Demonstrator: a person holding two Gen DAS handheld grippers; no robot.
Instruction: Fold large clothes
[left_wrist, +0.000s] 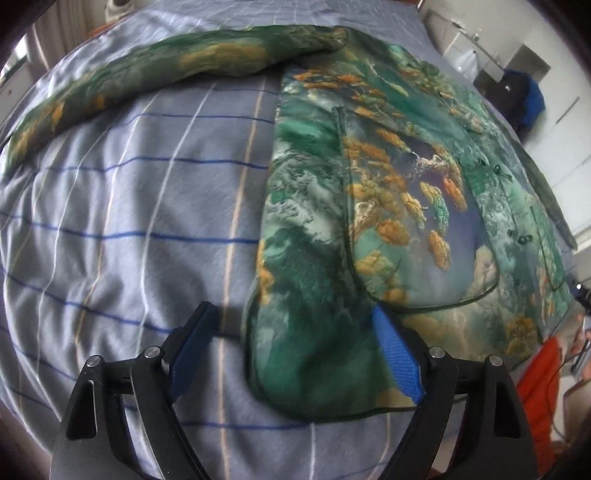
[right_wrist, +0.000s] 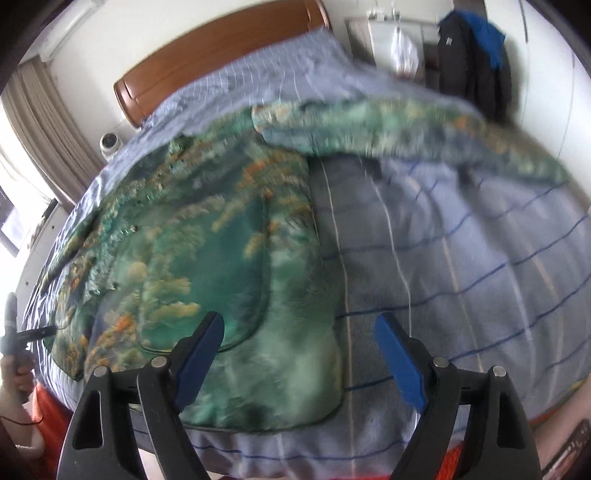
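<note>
- Bedroom walls, a wooden headboard (right_wrist: 218, 48), a curtain (right_wrist: 40, 122) and a dark jacket (right_wrist: 476, 70) hanging at the back frame the scene.
- Filling both views, the bed (left_wrist: 129, 206) is covered by a blue-grey checked sheet crossed by blue and pale lines; it serves as the folding surface.
- On it lies the large green printed jacket (left_wrist: 369, 192), front up, patterned in teal, white and orange, with a piped pocket and dark buttons. Its body is spread flat toward the near edge of the bed, the hem close to both grippers.
- One sleeve (left_wrist: 155, 74) stretches out sideways across the sheet in the left wrist view; the other sleeve (right_wrist: 406, 129) does the same in the right wrist view, though blurred.
- Left gripper (left_wrist: 295, 354): jaws spread, nothing pinched, poised over the near hem corner, which lies between the blue pads.
- Right gripper (right_wrist: 303, 362): jaws likewise spread and empty, over the opposite hem corner.
- At the edge of the right wrist view a hand (right_wrist: 18, 373) holds the other gripper's handle.
- Judged step: the garment is laid out and no fold is made yet; the grasp on the hem is being set up.
- Next move probably calls for lowering each gripper onto its hem corner, closing on the cloth, then lifting both together evenly.
</note>
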